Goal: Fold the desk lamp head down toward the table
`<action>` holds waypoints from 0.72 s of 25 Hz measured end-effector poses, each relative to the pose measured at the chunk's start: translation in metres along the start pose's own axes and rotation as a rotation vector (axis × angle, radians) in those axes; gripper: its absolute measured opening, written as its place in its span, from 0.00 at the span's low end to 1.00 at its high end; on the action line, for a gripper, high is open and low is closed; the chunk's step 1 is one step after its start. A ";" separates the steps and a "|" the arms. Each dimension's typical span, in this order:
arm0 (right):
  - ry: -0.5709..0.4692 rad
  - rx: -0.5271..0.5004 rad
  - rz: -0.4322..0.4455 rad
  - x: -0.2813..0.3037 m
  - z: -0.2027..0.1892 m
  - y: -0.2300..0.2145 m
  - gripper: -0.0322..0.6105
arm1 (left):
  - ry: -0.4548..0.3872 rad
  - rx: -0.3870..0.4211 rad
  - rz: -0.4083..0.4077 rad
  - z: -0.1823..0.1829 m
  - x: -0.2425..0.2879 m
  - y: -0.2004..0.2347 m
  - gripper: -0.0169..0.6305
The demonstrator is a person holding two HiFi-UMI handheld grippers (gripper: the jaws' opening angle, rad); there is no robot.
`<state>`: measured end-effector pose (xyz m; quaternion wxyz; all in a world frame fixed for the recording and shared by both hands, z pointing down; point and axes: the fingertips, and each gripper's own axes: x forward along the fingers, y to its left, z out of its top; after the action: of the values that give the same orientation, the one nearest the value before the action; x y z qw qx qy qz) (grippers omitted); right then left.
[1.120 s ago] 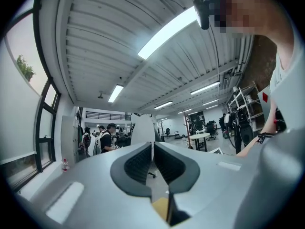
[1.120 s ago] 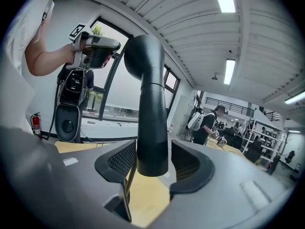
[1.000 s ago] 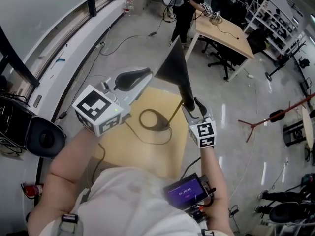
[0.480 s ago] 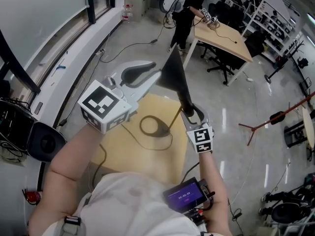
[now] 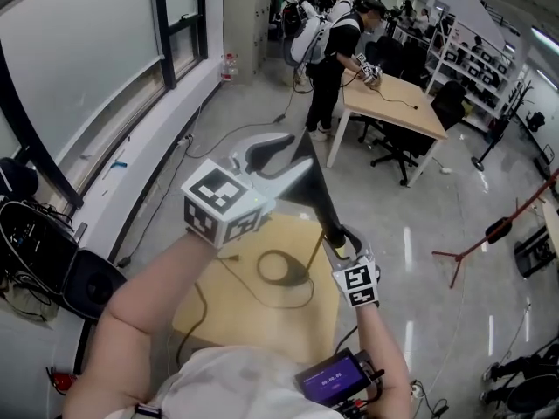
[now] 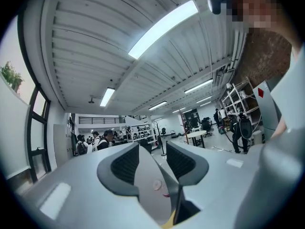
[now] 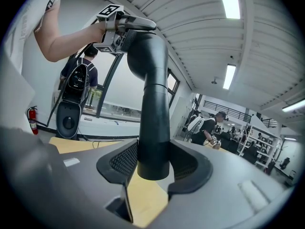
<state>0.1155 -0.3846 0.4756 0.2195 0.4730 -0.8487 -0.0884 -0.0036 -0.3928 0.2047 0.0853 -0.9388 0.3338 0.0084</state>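
Observation:
The black desk lamp head (image 5: 316, 190) rises as a cone above the wooden table (image 5: 218, 308); its ring base (image 5: 281, 269) lies flat there. My right gripper (image 5: 343, 241) is shut on the head's lower end (image 7: 155, 94), having closed a little further; both pads flank the black tube in the right gripper view. My left gripper (image 5: 293, 154) sits beside the head's top end, level. Its jaws have just been opening and stand open with nothing between them (image 6: 152, 149). The right gripper view shows the left gripper (image 7: 128, 25) at the lamp's tip.
A thin cable (image 5: 229, 273) runs across the table. A black round speaker (image 5: 92, 279) stands on the floor at the left by the window wall. People work at another desk (image 5: 389, 90) farther off. A red stand (image 5: 489, 234) is at the right.
My left gripper has risen and moved right along the lamp head's top, and its jaws have opened. The right gripper has stayed on the lamp. The head view has tilted up.

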 end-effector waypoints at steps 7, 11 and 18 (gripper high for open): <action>0.002 -0.009 0.002 -0.016 -0.002 0.010 0.39 | 0.045 -0.029 0.039 -0.004 0.014 -0.010 0.30; 0.001 -0.009 -0.005 -0.017 -0.001 0.010 0.39 | 0.076 0.102 0.085 -0.002 0.017 -0.012 0.22; 0.007 -0.011 -0.017 -0.018 -0.006 0.005 0.39 | 0.072 0.138 0.116 -0.005 0.020 -0.017 0.21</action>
<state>0.1230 -0.3661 0.4778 0.2243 0.4790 -0.8435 -0.0935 0.0225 -0.3937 0.2111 0.1370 -0.9094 0.3903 -0.0436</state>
